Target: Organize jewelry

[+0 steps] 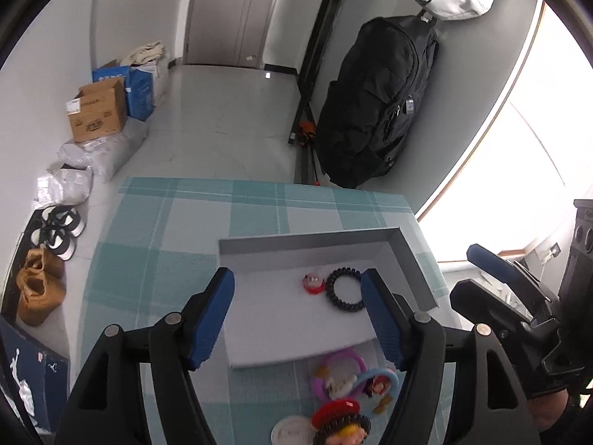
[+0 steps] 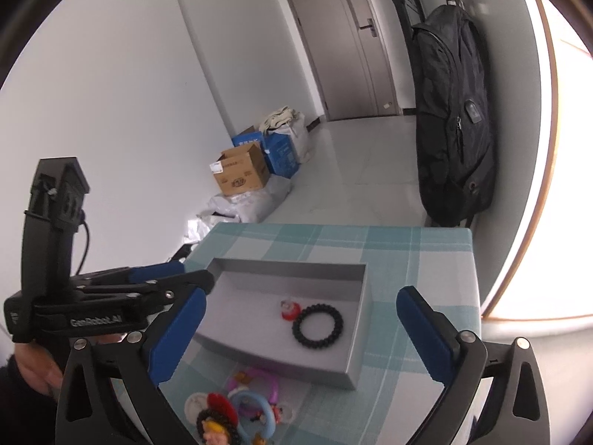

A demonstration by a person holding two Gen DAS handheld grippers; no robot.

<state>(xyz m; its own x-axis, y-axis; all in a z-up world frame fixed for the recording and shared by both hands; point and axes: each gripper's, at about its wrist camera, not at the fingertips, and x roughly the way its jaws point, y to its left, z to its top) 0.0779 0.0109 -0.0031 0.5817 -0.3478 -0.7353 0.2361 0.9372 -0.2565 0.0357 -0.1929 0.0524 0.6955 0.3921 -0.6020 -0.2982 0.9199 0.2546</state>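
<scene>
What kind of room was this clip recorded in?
Most likely a home entryway or hallway: a closed door, shoes lined along the wall, a backpack hanging from a rack, and cardboard boxes on the floor. A small table with a plaid cloth serves as the workspace.

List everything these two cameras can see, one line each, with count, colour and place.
Tray: one, grey, shallow, on the table.
Hair tie: one, black, coiled, inside the tray.
Small red piece: one, red and white, in the tray beside the hair tie.
Pile of accessories: several, pink, blue, red, white, on the cloth in front of the tray.
Tablecloth: one, teal and white plaid.
Backpack: one, black, hanging at the wall.
Cardboard box: one, brown, on the floor.
Shoes: several, by the left wall.
Left gripper: black with blue pads, open, above the tray.
Right gripper: same colours, open, empty.
</scene>
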